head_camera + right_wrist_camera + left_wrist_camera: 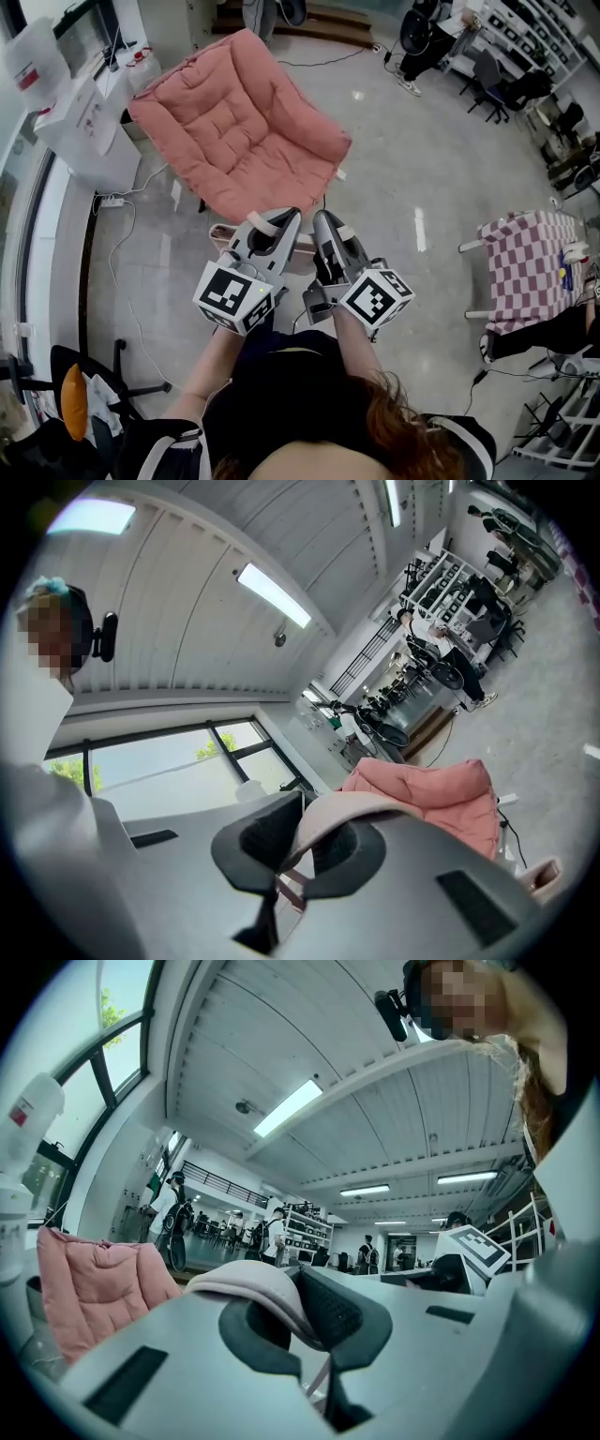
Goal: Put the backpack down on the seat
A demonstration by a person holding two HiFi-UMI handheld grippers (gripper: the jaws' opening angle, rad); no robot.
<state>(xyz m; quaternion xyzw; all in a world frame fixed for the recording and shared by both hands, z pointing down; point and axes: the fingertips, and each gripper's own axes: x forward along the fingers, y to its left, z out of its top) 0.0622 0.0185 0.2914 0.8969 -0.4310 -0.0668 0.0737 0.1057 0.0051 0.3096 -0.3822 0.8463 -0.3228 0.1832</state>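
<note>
The seat is a pink padded chair point(234, 131), on the floor just beyond both grippers; it also shows in the left gripper view as the chair point(89, 1293) and in the right gripper view as the chair point(441, 794). The left gripper point(281, 217) and right gripper point(323, 220) are held side by side and level, pointing at it. Each is shut on a pale pink backpack strap: one strap point(253, 1288) loops over the left gripper point(298, 1312), the other strap point(352, 806) over the right gripper point(300, 841). Only a beige edge of the backpack point(225, 234) shows beneath them.
A white cabinet with a water bottle point(84, 122) stands left of the chair, with a power strip and cable point(112, 202) on the floor beside it. A checked table point(530, 267) is at the right. An office chair point(75, 389) sits at the lower left. People stand far off.
</note>
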